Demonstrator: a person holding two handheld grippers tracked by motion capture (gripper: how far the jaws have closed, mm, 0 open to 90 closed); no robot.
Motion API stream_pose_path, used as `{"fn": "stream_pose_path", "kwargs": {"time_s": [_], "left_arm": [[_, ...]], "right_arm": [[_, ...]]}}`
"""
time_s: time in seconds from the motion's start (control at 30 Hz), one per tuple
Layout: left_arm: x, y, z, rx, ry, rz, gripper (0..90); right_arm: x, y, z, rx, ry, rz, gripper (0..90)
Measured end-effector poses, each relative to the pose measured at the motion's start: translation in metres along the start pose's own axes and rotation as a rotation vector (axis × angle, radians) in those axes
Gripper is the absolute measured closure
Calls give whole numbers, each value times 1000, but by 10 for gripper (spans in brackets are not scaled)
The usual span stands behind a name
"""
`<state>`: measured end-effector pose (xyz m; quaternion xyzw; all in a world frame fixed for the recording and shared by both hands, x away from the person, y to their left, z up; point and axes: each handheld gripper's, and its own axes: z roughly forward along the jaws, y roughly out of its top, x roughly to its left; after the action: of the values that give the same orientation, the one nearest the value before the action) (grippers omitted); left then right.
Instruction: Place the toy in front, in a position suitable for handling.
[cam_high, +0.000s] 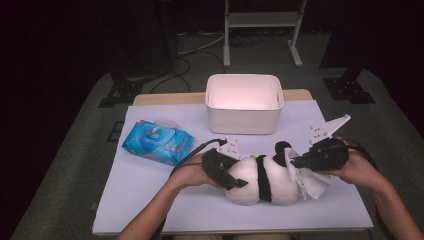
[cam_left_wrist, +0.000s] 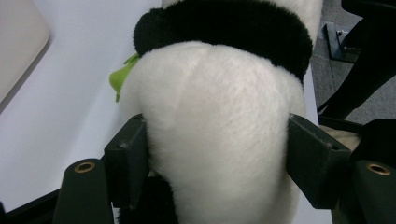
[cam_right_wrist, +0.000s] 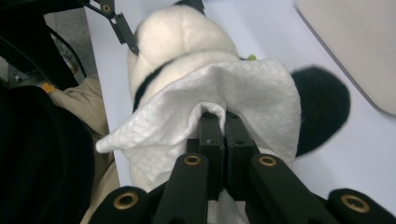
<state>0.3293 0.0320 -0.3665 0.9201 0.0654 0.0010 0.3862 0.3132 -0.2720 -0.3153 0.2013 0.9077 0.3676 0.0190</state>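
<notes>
A black-and-white panda plush lies on its side near the front of the white table. My left gripper comes in from the left. In the left gripper view its two pads press into the white fur of the plush's body, one on each side. My right gripper is at the plush's head end, shut on a white wipe. The right gripper view has the wipe draped over the plush, pinched between the closed jaws. A small green tag sticks out of the plush.
A white open bin stands at the back middle of the table. A blue pack of wet wipes lies at the left, its lid flap raised. Cables trail from both grippers. Beyond the table are a dark floor and stand legs.
</notes>
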Motion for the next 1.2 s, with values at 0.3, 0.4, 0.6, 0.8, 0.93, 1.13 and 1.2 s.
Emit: {"fn": "stream_pose_path", "kwargs": {"time_s": [0.3, 0.4, 0.6, 0.8, 0.93, 1.13, 1.2], "left_arm": [[-3, 2, 0, -11, -19, 3, 265], [-1, 4, -1, -21, -19, -14, 190], [3, 5, 10, 9, -45, -39, 88], [2, 5, 13, -3, -34, -22, 221], [3, 4, 6, -5, -28, -11, 330], [5, 2, -9, 19, 7, 10, 337], [5, -3, -12, 23, 13, 8, 339]], "right_arm": [[4, 7, 12, 16, 28, -16, 877], [3, 1, 13, 20, 30, -6, 878], [5, -7, 12, 21, 43, -4, 878], [5, -9, 13, 14, 44, 1, 878], [6, -3, 10, -3, 25, -14, 877], [8, 10, 15, -2, 20, -40, 877], [7, 17, 21, 0, 32, -58, 877]]}}
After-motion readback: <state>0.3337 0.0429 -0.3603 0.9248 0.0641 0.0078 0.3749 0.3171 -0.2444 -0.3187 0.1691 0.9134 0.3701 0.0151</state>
